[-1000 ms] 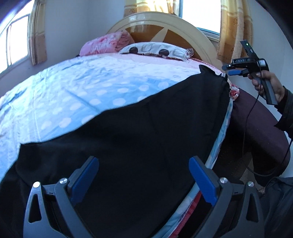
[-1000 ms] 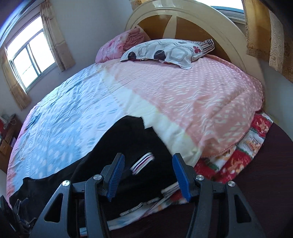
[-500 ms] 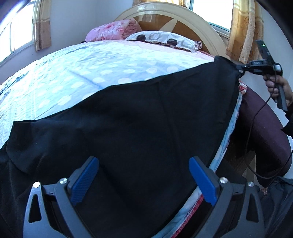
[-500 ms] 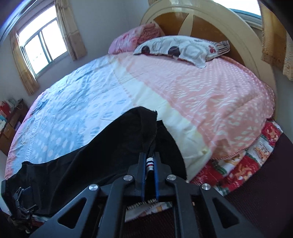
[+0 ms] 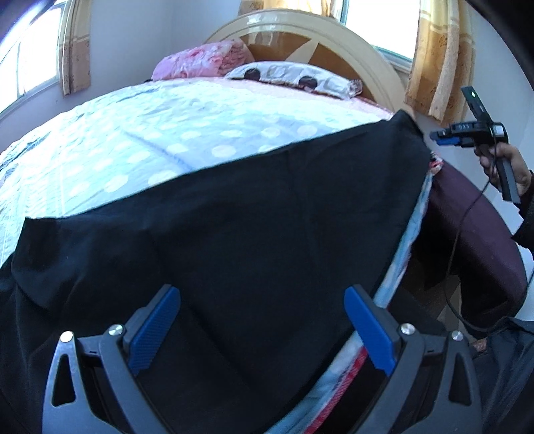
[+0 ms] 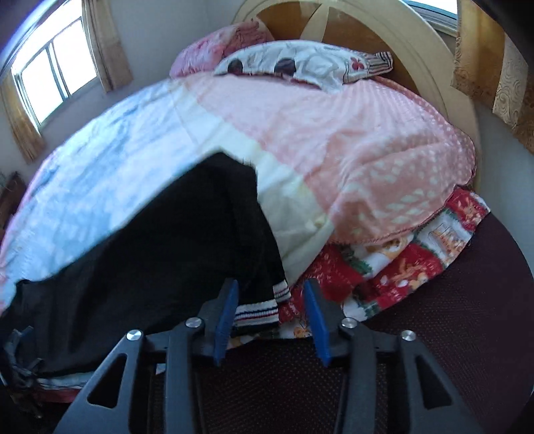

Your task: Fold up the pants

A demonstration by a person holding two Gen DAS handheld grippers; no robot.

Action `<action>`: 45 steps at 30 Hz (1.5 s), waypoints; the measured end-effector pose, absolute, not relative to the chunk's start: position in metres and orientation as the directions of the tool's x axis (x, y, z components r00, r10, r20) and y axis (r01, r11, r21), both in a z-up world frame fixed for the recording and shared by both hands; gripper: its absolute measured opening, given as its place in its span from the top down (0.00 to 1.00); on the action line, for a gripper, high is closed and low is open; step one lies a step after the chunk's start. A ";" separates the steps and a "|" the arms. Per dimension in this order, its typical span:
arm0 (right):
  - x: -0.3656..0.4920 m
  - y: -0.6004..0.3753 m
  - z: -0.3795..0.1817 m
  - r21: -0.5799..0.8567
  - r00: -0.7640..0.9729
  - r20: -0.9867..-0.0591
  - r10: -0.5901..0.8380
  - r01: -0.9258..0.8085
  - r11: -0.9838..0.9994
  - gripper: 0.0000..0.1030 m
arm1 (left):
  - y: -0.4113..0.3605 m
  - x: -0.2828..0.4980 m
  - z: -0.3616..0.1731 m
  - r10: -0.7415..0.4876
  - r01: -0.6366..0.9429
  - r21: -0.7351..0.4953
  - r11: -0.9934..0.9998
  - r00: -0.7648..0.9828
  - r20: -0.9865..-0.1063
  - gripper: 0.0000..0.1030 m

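A round cream-and-wood headboard backs the bed, its blue and pink dotted quilt daylit; yellow patterned curtains flank bright windows in pale walls; two pillows lie by the headboard

The black fabric pants' striped cuff was let go: right gripper now parted, pulled slightly back.

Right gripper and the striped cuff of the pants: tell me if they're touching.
Apart. The right wrist view shows the right gripper open, with the striped cuff lying between the blue fingers, and red blanket showing in the gap beside the right-side one.
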State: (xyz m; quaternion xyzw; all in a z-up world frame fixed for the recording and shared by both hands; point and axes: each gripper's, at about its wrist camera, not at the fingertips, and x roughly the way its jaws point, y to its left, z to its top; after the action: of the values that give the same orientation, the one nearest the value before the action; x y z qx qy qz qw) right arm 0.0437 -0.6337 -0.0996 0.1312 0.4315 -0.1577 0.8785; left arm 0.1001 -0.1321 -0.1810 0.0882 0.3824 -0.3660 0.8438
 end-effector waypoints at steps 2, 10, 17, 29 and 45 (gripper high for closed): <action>0.044 -0.638 -0.078 0.148 0.630 -0.764 -0.135 0.376 0.915 0.57 | -0.135 0.098 -0.176 -0.564 0.696 -0.128 0.707 0.445 -0.695 0.02; 0.123 -0.658 -0.086 0.327 0.598 -0.799 0.060 0.348 0.879 0.57 | -0.149 0.104 -0.192 -0.538 0.704 -0.104 0.702 0.429 -0.726 0.02; 0.154 -0.659 -0.095 0.433 0.596 -0.779 0.195 0.285 0.855 0.89 | -0.150 0.104 -0.192 -0.534 0.713 -0.088 0.696 0.432 -0.727 0.01; 0.146 -0.679 -0.117 0.345 0.596 -0.801 0.061 0.376 0.860 0.55 | -0.150 0.100 -0.192 -0.522 0.712 -0.066 0.699 0.445 -0.727 0.00; 0.035 -0.583 -0.105 0.466 0.706 -0.692 0.152 0.275 0.841 0.52 | -0.159 0.071 -0.176 -0.609 0.766 -0.106 0.634 0.411 -0.679 0.00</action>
State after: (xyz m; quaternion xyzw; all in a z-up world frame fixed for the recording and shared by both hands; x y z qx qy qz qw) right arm 0.0352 -0.5827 -0.1053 0.2798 0.3818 -0.0348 0.8802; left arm 0.0711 -0.1593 -0.1763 0.1114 0.3523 -0.4130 0.8324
